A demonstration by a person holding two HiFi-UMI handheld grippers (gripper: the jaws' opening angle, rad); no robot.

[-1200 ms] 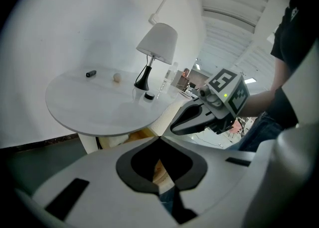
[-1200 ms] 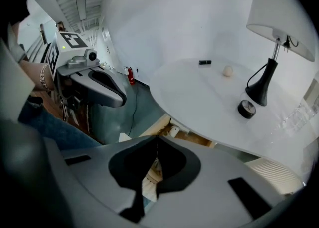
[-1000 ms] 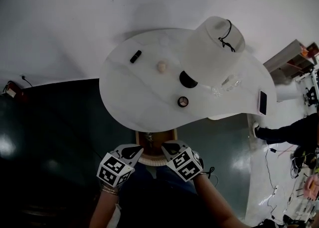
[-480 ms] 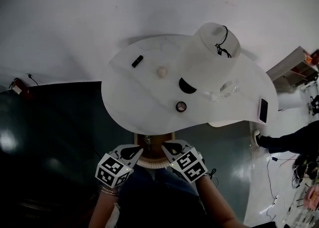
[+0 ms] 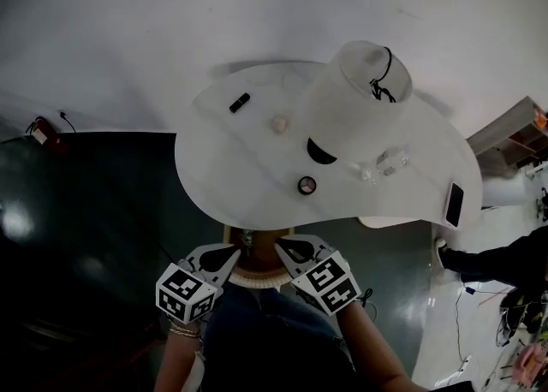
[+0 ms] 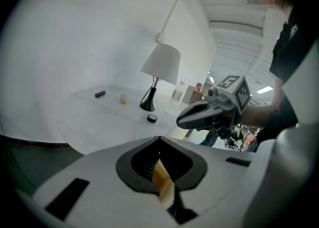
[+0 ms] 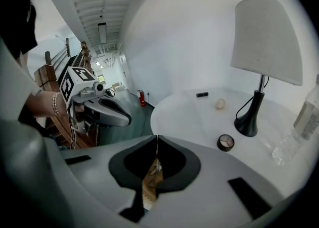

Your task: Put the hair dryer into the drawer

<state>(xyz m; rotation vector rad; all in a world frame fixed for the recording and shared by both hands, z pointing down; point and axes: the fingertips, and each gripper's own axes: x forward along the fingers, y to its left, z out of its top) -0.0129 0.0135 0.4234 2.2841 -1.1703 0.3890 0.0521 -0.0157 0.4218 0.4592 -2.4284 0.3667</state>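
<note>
left gripper (image 5: pixel 229 253) and right gripper (image 5: pixel 284 250): jaws closed together on both, nothing held. i carry them side by side just short of the table (image 5: pixel 231 159), which i judge a ready posture before any reach. hair dryer and drawer appear in no view. only a lamp (image 5: pixel 355 95) and small items are on top.

A white, curved table (image 5: pixel 223 168) is seen against a white wall, with a dark green floor (image 5: pixel 86 210) below it. On it a lamp with a white shade (image 5: pixel 351 95) and a black base (image 5: pixel 321 151) is stood near the middle, a clear plastic bottle (image 5: pixel 387 161) is laid just beside the base, and a dark phone (image 5: pixel 454 204) is placed at the right edge. A small black stick (image 5: pixel 239 103), a pale ball (image 5: pixel 278 124) and a small round tin (image 5: pixel 306 185) are spread apart over the tabletop.
</note>
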